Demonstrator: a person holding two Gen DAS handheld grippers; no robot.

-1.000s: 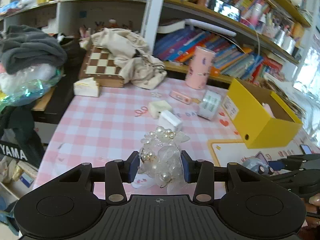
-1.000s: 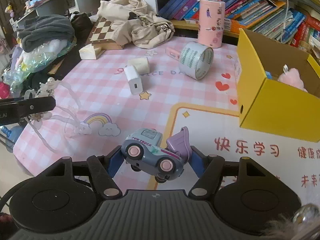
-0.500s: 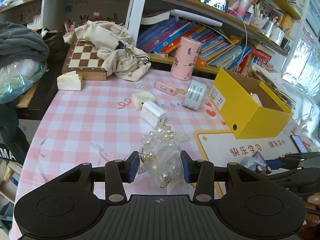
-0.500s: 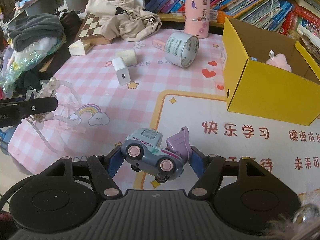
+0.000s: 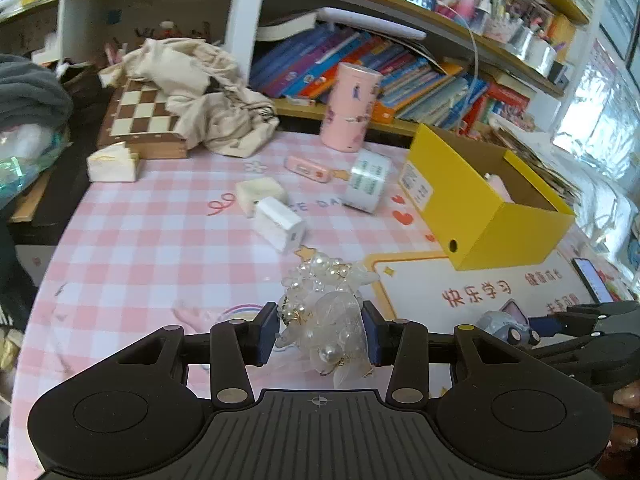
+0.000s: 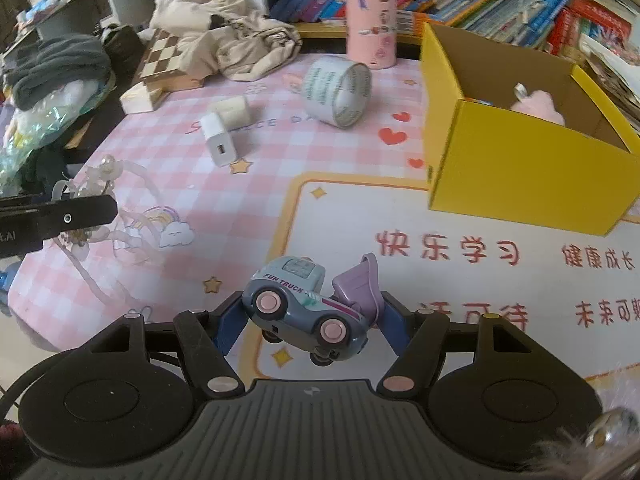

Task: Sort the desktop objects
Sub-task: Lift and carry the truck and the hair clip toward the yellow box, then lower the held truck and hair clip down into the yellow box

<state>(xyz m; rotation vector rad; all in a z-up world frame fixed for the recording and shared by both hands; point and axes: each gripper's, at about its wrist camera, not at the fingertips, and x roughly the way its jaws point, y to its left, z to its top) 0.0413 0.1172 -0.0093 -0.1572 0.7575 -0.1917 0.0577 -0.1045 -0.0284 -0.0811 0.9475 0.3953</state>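
Both claws are loaded and up off the table. The left gripper [image 5: 320,330] is pinching a pearl-and-tulle hair ornament [image 5: 326,312] between its 2 blue pads, beads spilling forward and a loose piece dangling below. The right gripper [image 6: 310,320] is clamped on a toy truck [image 6: 308,312], grey-blue with pink wheels and a lilac tipper bed, lettered FUN TRUCK. It sits crosswise in the claw, long axis running pad to pad, cab to the left and bed to the right, nose tilted up a little.

The target, as I read it, is the open yellow box [image 6: 520,168], which already holds a pink fluffy item [image 6: 540,106]. From the right claw the box lies ahead and to the right, across the white learning mat [image 6: 400,220], its near wall facing the camera. From the left claw it is also ahead and right [image 5: 492,216], but with more table between. So the right hand is the nearer one, and the truck looks the likelier to go in next; it would have to clear that near wall before release.

Lying on the pink checked tablecloth [image 5: 140,240]: a white charger plug [image 5: 280,228], a cream block [image 5: 260,194] touching it, a roll of printed tape [image 5: 368,180] on its edge, a small pink case [image 5: 308,169] and a tall pink canister [image 5: 352,108].
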